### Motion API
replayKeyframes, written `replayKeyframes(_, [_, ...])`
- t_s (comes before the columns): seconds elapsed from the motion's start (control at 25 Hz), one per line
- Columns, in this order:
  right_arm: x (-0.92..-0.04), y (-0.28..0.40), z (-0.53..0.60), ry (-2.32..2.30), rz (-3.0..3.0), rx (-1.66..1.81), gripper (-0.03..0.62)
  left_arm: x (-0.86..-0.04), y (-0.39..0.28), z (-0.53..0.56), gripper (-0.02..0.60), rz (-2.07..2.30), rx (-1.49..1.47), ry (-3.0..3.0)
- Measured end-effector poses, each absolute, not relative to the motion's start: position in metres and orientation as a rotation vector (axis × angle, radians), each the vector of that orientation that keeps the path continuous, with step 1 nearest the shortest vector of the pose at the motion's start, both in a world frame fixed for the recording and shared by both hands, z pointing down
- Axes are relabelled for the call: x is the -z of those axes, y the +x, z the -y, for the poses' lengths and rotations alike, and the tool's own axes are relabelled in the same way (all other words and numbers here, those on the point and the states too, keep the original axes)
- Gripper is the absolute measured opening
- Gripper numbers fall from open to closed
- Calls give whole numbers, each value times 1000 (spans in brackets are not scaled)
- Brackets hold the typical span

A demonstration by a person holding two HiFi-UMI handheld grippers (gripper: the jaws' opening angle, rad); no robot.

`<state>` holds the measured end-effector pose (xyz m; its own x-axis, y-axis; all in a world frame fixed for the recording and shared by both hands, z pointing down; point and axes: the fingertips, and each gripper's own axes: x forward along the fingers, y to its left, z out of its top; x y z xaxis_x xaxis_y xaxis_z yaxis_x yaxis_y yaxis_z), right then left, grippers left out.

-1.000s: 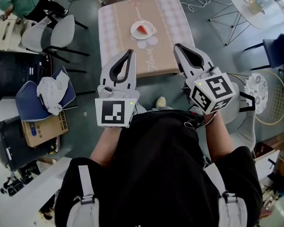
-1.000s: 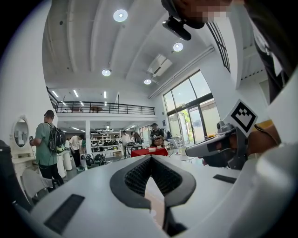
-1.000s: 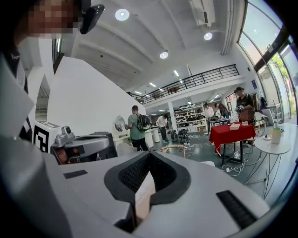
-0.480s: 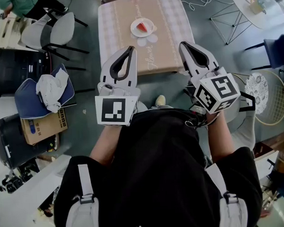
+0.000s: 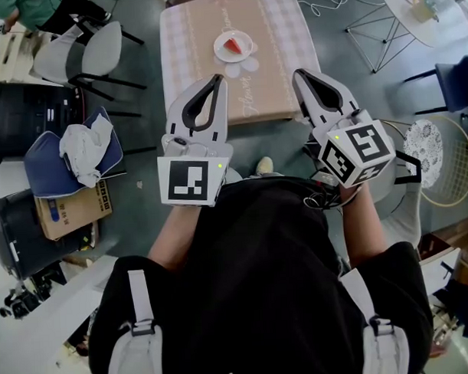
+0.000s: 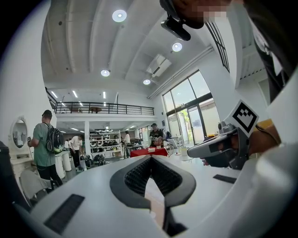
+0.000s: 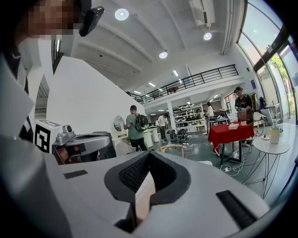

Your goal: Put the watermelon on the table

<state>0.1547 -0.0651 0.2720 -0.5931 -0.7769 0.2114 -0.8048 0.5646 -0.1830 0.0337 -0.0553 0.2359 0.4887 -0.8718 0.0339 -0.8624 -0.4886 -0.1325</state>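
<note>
A red watermelon slice (image 5: 234, 46) lies on a white plate (image 5: 245, 52) on the tan-clothed table (image 5: 198, 38) ahead of me in the head view. My left gripper (image 5: 216, 80) and right gripper (image 5: 298, 74) are held side by side at chest height, short of the table's near edge. Both point forward and level. Each has its jaws shut with nothing between them. In the left gripper view the left gripper (image 6: 150, 159) shows closed tips, with the right gripper (image 6: 207, 149) beside it. The right gripper view shows the right gripper (image 7: 148, 156) closed too.
Grey chairs (image 5: 91, 57) stand left of the table. Nearer to me are a blue seat with a crumpled cloth (image 5: 76, 153) and a cardboard box (image 5: 70, 211). A round white table (image 5: 419, 11) and a wire frame (image 5: 374, 35) stand at the right. People stand by a red-draped table (image 7: 230, 132) far off.
</note>
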Motion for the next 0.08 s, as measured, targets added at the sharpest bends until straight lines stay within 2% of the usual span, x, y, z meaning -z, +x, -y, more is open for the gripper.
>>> replayKeyframes(0.08, [-271,155,67,1358,2684,-390,14,-235,35,57,8,-1531,144,-2623])
